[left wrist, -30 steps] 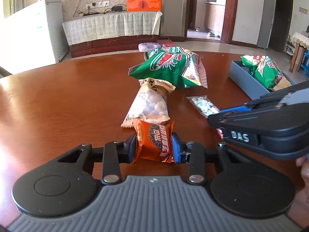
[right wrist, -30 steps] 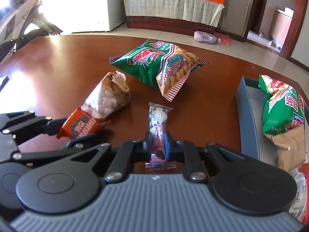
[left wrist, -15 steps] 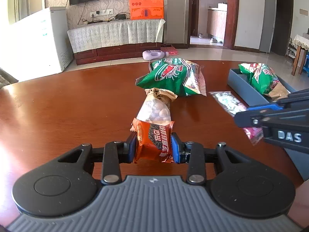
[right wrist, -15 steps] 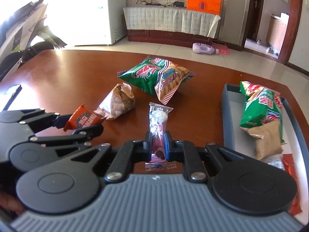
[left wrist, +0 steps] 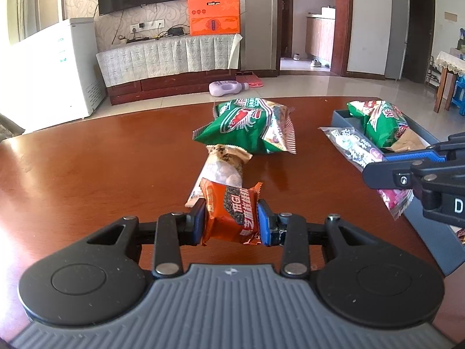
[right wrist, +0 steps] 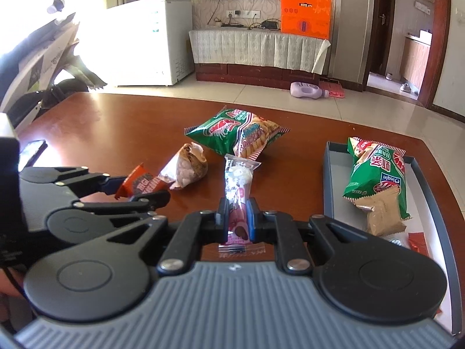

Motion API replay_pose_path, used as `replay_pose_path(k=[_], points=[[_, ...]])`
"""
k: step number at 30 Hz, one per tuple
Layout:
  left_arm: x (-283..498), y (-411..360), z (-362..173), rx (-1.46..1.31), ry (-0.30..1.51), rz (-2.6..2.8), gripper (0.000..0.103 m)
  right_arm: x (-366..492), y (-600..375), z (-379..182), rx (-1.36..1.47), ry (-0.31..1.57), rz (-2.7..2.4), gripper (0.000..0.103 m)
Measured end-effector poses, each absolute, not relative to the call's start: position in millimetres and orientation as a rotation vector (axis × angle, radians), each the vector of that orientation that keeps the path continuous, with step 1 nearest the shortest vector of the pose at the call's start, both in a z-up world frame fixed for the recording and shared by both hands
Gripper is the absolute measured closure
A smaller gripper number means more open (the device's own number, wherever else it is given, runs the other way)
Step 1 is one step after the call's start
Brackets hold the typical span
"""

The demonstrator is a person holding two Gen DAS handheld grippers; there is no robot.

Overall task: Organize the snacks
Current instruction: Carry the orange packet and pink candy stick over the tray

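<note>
A glossy reddish-brown table [left wrist: 101, 160] is showing under a green crackers bag [left wrist: 250, 128] printed with a red shrimp and red-and-white striped edges. An orange packet [left wrist: 231, 215] is showing a speckled black panel, and a clear wrapper [right wrist: 238, 192] is showing pink and white. A grey tray [right wrist: 330, 183] is holding a green bag [right wrist: 375, 171] and a tan packet [right wrist: 383, 212].

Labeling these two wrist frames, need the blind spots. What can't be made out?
- Gray tray: near end hidden behind the right gripper body, right wrist view.
- Orange-red packet in tray: mostly hidden by that body, type unreadable.
- Clear pink packet: lower part covered by the right jaws, left wrist view.
- Clear nut packet: near end behind the orange packet in the left gripper.
</note>
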State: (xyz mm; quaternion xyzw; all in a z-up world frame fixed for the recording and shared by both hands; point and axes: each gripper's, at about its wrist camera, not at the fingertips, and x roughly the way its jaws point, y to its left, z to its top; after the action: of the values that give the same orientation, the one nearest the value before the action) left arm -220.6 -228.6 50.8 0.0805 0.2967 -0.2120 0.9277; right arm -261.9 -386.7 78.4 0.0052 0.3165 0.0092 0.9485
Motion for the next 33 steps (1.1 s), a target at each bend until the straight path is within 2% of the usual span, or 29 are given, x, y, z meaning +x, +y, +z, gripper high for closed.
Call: replay_pose_path(k=[33], points=[[-237, -300, 71, 0.153, 0.566, -0.544, 0.061, -302, -439, 96, 0.042, 0.584, -0.056, 0.088]])
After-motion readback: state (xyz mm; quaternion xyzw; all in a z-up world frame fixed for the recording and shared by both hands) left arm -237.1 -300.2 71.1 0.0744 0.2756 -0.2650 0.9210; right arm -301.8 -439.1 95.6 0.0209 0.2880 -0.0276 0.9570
